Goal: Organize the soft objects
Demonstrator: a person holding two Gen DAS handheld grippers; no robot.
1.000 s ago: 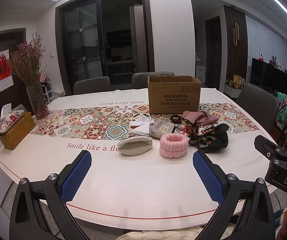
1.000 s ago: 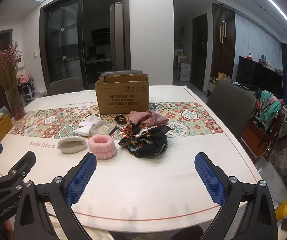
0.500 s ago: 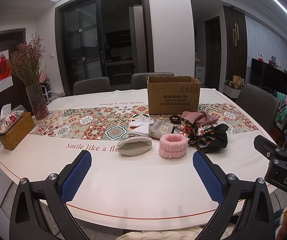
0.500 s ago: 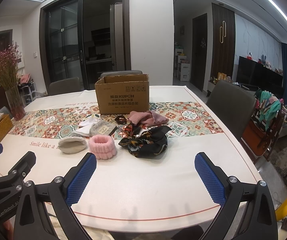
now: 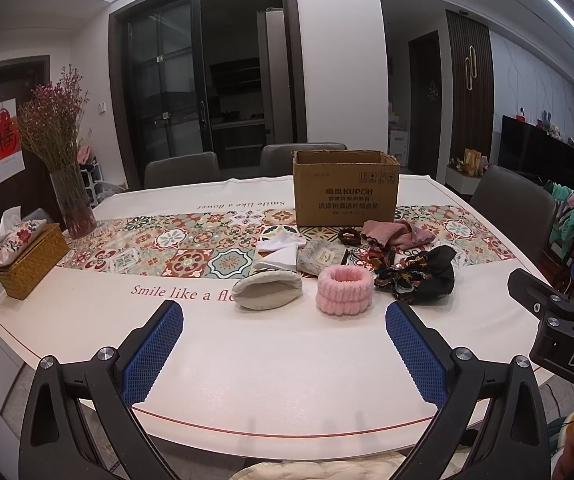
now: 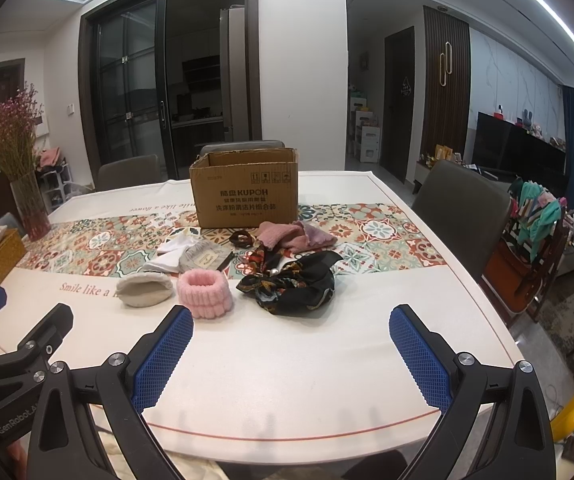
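Almost nothing differs from the earlier frames — the left gripper [image 5: 285, 340] seems to have tipped very slightly, so the cardboard box [image 5: 345, 188] sits a touch lower in its view — though this shift is faint.

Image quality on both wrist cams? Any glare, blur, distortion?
Left wrist: sharp, heavy fisheye bowing the table edge, ceiling light strip blown out, dim warm light. Right wrist: same barrel distortion, black corner vignette, soft shadows under the pink headband, cardboard box print legible.
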